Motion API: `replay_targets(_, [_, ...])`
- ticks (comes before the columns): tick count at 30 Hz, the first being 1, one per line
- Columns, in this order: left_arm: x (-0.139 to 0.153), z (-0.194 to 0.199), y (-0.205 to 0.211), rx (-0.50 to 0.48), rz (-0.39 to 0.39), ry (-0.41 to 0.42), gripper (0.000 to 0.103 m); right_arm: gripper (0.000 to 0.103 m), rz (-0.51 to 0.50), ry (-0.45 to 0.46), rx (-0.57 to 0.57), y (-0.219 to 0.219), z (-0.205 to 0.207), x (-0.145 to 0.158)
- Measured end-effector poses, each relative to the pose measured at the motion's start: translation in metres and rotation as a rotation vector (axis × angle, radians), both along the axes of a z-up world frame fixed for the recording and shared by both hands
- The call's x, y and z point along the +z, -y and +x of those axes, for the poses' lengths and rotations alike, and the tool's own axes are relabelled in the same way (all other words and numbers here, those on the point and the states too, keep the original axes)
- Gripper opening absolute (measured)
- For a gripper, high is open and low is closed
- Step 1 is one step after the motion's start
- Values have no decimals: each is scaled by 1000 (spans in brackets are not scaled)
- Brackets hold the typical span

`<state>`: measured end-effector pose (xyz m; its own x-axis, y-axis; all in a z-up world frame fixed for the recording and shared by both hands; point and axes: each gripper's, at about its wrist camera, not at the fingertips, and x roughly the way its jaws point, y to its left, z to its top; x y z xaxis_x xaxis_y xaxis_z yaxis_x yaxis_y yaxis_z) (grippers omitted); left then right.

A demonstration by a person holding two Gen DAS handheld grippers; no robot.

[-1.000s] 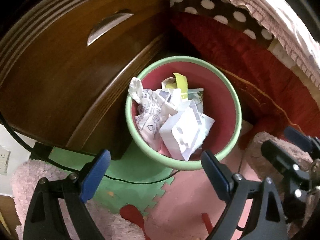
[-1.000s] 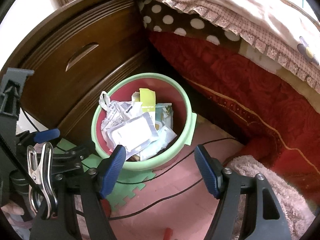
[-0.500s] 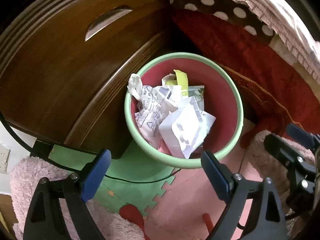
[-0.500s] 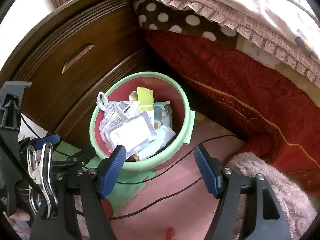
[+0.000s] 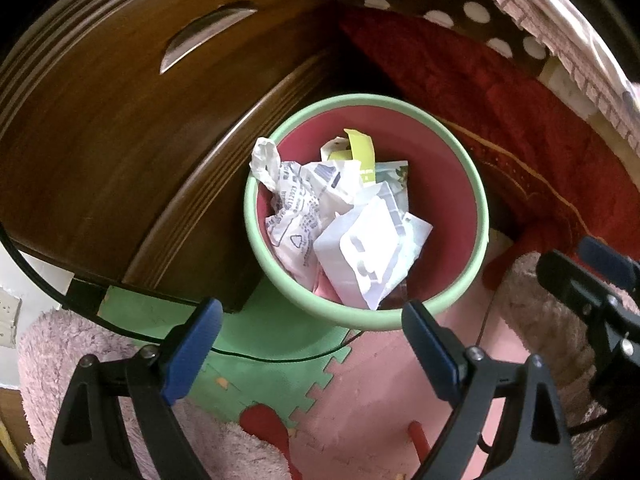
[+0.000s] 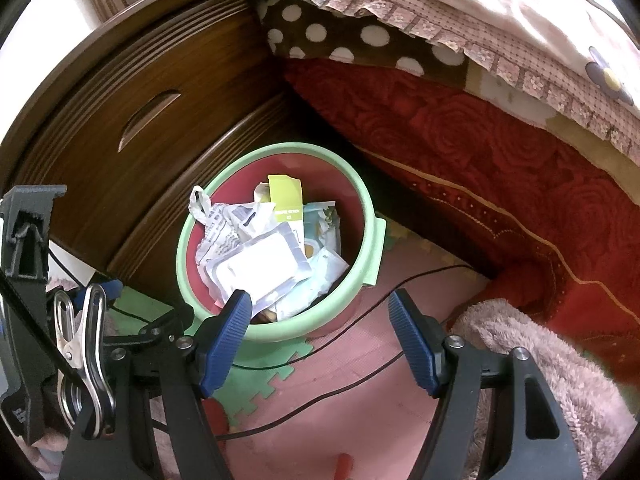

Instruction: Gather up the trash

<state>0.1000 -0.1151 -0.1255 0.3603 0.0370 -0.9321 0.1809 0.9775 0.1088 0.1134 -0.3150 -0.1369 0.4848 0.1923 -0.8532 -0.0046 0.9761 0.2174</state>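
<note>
A round bin with a green rim (image 5: 256, 248) and red inside stands on the floor, holding a crumpled printed bag (image 5: 296, 216), a white blister pack (image 5: 364, 252) and a yellow-green card (image 5: 362, 152). My left gripper (image 5: 311, 306) hovers just in front of the bin, open, with nothing between its blue pads. In the right wrist view the same bin rim (image 6: 372, 248) and its blister pack (image 6: 260, 268) lie just beyond my right gripper (image 6: 319, 298), which is also open and holds nothing. Each gripper shows at the edge of the other's view.
A dark wooden drawer cabinet (image 5: 120, 140) stands behind and left of the bin. A bed with a red cover (image 6: 500, 152) closes the right side. Black cables (image 6: 360, 320) cross the pink and green foam mat (image 5: 280, 360). Fluffy pink rugs (image 6: 540, 360) lie nearby.
The bin sits slightly higher in the left wrist view. Both grippers stay open, and the trash in the bin has not moved.
</note>
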Motion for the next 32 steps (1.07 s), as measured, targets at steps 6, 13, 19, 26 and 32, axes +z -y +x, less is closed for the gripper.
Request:
replay_targets(6, [-2,1,0,4,0,-5,94,74,4,-2,-4,0,0,0])
replay_targets(13, [-5,2,0,9,6,-16,94,74,8,-7,-6,0,1,0])
replay_targets(19, [-8,2,1,5,13,-21,94,74,9,-9,-7,0,2,-1])
replay_targets(26, [-9,2,1,4,19,-22,94,74,11,-8,-10,0,2,-1])
replay_targets(32, [-10,4,0,7,27,-27,94,74,14,-5,-15,0,2,-1])
